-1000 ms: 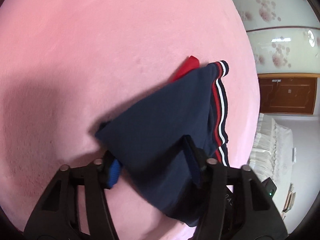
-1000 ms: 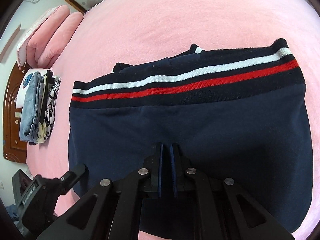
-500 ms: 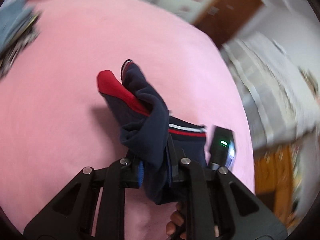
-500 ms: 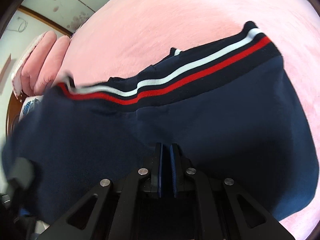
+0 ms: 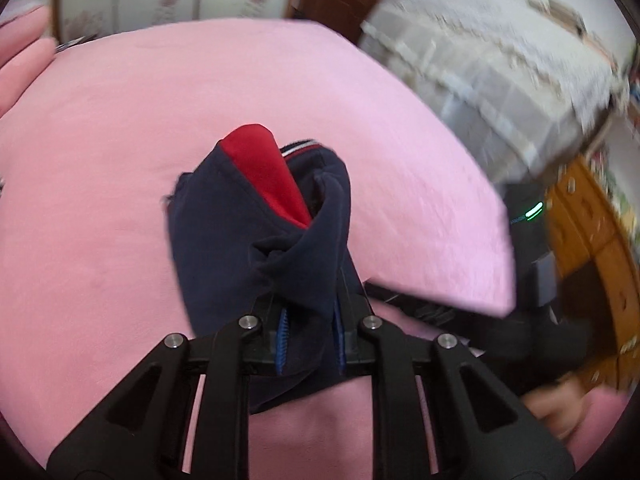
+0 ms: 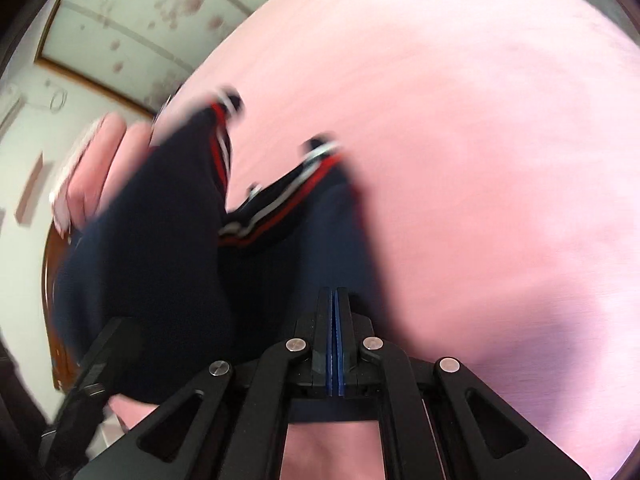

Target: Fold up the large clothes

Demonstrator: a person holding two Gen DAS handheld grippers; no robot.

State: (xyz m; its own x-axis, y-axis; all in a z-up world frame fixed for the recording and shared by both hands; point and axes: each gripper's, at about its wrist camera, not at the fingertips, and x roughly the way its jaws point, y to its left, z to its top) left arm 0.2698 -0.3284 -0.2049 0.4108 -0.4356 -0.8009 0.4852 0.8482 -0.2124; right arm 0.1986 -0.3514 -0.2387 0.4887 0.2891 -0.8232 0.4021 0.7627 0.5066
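both grip the navy garment (image 5: 224, 240) over the pink bed (image 5: 100, 140): left hand-held gripper (image 5: 310, 320) pinching a bunched fold, right hand-held gripper (image 6: 333, 320) pressed together on thin cloth, the bulk hanging towards the left one.

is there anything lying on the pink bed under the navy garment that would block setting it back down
Nothing visible. The navy garment hangs bunched in the left gripper over bare pink bedding; the right gripper's view shows only pink there too.

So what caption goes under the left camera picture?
Left gripper pinching a bunched navy-and-red garment above the pink bed.
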